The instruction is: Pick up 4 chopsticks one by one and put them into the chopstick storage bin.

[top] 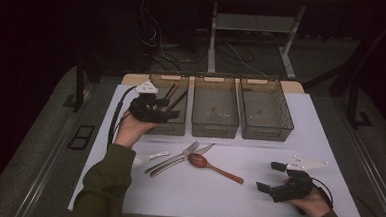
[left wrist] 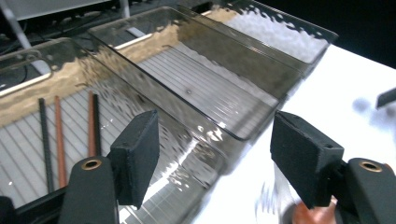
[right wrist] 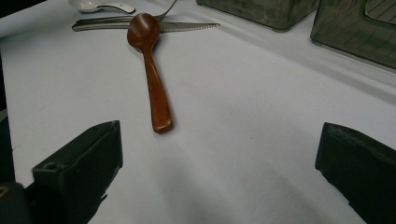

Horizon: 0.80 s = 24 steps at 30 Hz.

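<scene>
My left gripper point(top: 168, 109) hovers over the front of the left clear bin point(top: 172, 128), jaws open with nothing between them point(left wrist: 215, 140). Inside that bin lie several chopsticks point(left wrist: 58, 140), some dark and some reddish brown. My right gripper point(top: 269, 176) rests low at the table's near right, open and empty point(right wrist: 219, 154), pointing toward a brown wooden spoon point(top: 213, 167) point(right wrist: 152, 70). The spoon's bowl lies against a metal fork and knife point(top: 178, 155) point(right wrist: 187, 27). A white spoon point(top: 146, 158) point(right wrist: 100, 5) lies left of them.
A middle bin point(top: 214, 128) point(left wrist: 205, 88) and a right bin point(top: 267, 132) stand beside the left one along the far edge of the white tabletop point(top: 226, 195). Beyond the table are desk legs and cables on the floor.
</scene>
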{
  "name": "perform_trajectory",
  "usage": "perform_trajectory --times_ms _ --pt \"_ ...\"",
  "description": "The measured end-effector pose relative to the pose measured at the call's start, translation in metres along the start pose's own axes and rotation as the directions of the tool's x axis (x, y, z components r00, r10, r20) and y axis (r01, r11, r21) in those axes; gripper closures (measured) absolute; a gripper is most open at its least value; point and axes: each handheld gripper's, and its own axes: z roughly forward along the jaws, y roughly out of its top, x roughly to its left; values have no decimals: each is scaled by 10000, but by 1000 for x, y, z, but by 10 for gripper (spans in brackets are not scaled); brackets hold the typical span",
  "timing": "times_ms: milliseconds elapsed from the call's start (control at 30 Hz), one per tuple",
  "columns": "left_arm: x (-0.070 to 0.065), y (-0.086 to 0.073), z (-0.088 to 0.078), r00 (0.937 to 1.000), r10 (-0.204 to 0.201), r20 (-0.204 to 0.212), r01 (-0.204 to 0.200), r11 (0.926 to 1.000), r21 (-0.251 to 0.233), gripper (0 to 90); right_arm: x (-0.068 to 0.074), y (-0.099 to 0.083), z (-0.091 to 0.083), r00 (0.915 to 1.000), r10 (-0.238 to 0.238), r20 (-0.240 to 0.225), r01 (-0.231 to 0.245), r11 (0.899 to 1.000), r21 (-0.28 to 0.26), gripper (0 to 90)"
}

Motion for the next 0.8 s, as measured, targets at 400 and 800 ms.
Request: perform_trajectory --times_ms 400,800 --pt "-29 -23 -8 9990 438 113 -442 9986 294 266 0 0 0 10000 45 -14 -45 10000 23 6" --pt "-51 -53 -15 9978 617 248 -629 9969 482 229 0 0 0 10000 20 20 -20 10000 8 6"
